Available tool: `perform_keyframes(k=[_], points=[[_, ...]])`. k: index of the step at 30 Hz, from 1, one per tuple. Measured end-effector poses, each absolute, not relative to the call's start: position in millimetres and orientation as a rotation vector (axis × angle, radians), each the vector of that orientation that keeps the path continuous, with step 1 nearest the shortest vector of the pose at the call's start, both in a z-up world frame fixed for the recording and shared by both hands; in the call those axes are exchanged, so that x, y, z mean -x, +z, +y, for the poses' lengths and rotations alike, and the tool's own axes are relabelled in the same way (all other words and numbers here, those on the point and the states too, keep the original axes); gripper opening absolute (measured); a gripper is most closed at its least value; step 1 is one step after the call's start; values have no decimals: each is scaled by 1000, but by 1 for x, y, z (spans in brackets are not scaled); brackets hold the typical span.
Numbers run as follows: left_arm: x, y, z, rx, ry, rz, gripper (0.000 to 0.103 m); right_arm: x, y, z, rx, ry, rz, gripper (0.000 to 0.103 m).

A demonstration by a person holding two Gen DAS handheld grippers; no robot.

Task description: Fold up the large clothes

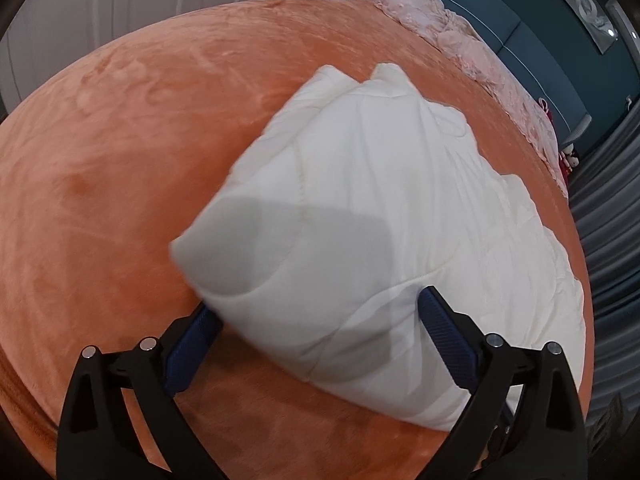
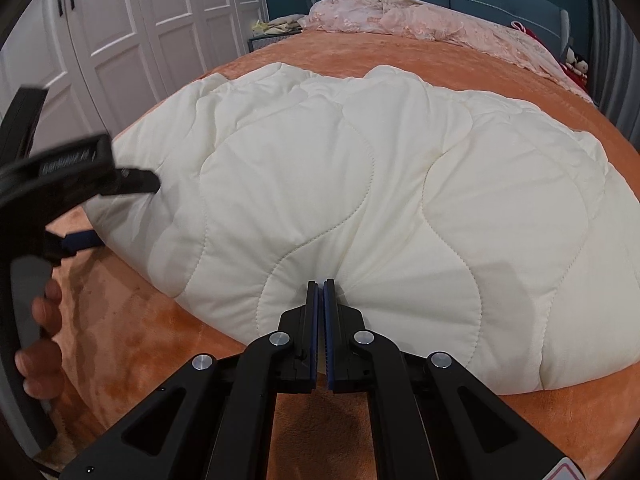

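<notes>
Okay, looking at a puffy cream quilt [image 2: 360,200] lying across the middle of an orange bedspread [image 2: 140,340], already doubled over into a thick slab by the look of the rounded near edge. Got the right gripper [image 2: 321,286] pinched fully together on that near edge, with the stitching puckers fanning out from the tips and a sliver of pale cloth showing between the pads, so probably gripping a thin bit of fabric to pin that side in place. Over on the other side, got the left gripper [image 1: 320,312] spread about as wide as possible, straddling the quilt's fat near-left corner without squeezing it. Makes sense for something this bulky: needs a big mouth just to get around the layers. Can also see a hand [image 2: 40,340] wrapped round that gripper's handle at the left edge of the right wrist view. Plenty of bare bedspread on the left, handy for dragging or flipping the corner across. Pink lace cover [image 2: 420,16] bunched up at the head of the bed, well clear. Guessing next up is closing on that corner and carrying it over for another fold; biggest risk is grabbing only the top layer and having the rest slump.
</notes>
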State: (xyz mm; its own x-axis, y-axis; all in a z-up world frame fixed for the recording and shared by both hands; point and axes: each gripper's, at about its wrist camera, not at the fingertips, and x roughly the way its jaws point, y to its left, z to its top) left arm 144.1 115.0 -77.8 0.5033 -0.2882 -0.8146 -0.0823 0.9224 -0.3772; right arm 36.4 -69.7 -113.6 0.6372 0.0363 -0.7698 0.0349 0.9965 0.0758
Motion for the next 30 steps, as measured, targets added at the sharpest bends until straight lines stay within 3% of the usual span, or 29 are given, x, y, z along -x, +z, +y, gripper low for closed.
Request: perform_keyframes(k=[5,13,16,30], points=[[-148,-71,105,377,-133,1066,81,-36,-116,-69,-66,-8,878,2],[-144,-44,86,280,-134,1045,39,-35,-117,-67,-56,-14,871,2],[-141,-31,82,262,-148,1029,30,-33,-117,-68,-66,-10,867,2],[-111,45,26,125,-301,915,19,-18,-106,-69,-144,36,844,4]])
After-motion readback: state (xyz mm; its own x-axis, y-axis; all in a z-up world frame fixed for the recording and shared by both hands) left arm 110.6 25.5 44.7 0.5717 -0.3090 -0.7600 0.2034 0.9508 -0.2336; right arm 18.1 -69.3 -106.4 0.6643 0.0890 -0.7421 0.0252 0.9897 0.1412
